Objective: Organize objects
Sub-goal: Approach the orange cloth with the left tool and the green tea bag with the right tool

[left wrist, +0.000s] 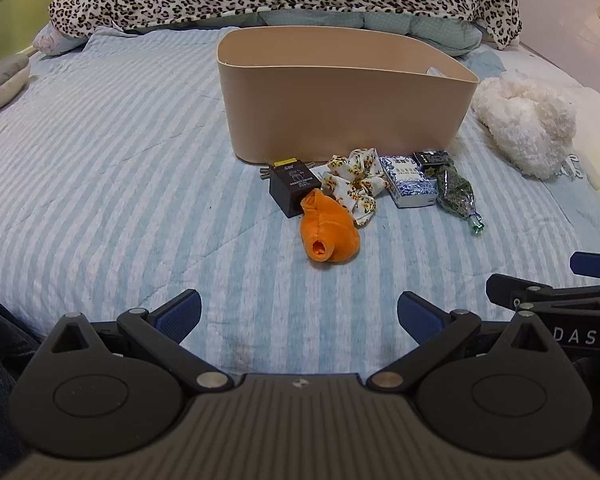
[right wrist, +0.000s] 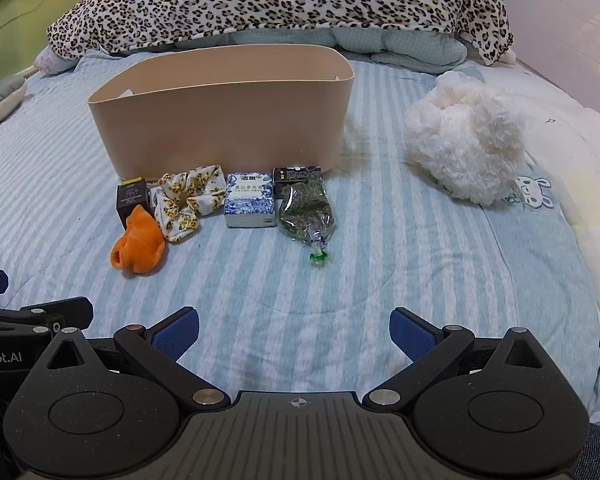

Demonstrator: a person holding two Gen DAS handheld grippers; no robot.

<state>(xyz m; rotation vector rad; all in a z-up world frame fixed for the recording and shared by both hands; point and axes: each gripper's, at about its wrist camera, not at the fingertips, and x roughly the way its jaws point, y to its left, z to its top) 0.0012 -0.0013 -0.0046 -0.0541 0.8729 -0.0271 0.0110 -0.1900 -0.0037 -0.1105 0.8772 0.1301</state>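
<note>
A row of small items is laid before the beige bin [right wrist: 224,120] on the striped bedspread [right wrist: 400,272]; the right gripper [right wrist: 294,330] is held open, apparently empty.

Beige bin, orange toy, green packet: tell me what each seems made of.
Beige bin: probably plastic, matte; smooth, thin rigid walls. Orange toy: plush fabric, soft fuzzy folds. Green packet: clear glossy film, likely plastic, twisted shut over dried green bits.

left gripper [left wrist: 299,314] and right gripper [right wrist: 294,330] side by side, level, jaws spread wide, holding nothing.
</note>
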